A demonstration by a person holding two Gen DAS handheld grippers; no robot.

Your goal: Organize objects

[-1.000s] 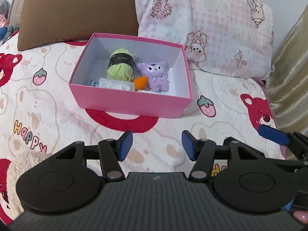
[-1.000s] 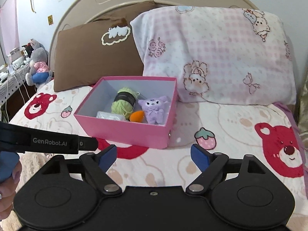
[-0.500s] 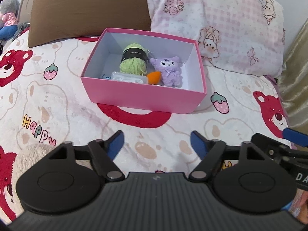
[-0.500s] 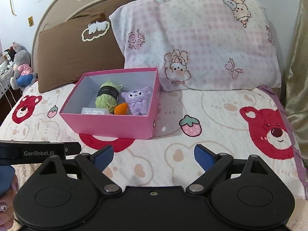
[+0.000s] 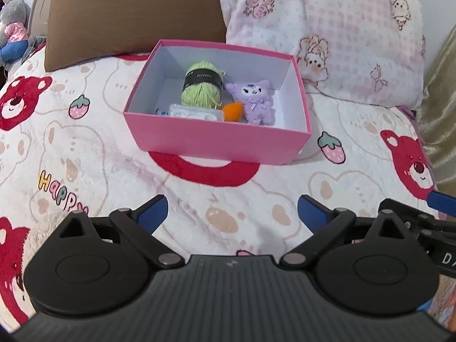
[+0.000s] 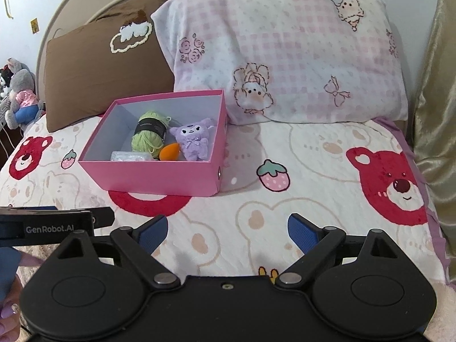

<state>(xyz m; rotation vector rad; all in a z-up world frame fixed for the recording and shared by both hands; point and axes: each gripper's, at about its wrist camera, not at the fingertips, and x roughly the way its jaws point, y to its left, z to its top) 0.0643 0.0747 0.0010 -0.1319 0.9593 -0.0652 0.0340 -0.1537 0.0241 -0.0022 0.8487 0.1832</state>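
A pink box [image 5: 216,139] [image 6: 148,178] stands on the bed. Inside it lie a green yarn ball [image 5: 202,87] [image 6: 149,134], a purple plush toy [image 5: 255,101] [image 6: 193,139], an orange sponge [image 5: 231,111] [image 6: 169,152] and a clear plastic case [image 5: 195,113] [image 6: 129,156]. My left gripper [image 5: 232,213] is open and empty, held over the blanket well in front of the box. My right gripper [image 6: 228,232] is open and empty, in front of the box and to its right.
A brown pillow [image 5: 134,11] [image 6: 105,68] and a pink checked pillow [image 5: 327,34] [image 6: 285,57] lean on the headboard behind the box. Stuffed toys [image 6: 20,97] sit at the far left. A gold curtain [image 6: 436,114] hangs at the right.
Both grippers have drawn back from the box, and the left jaws have opened wider. The box contents have not moved.
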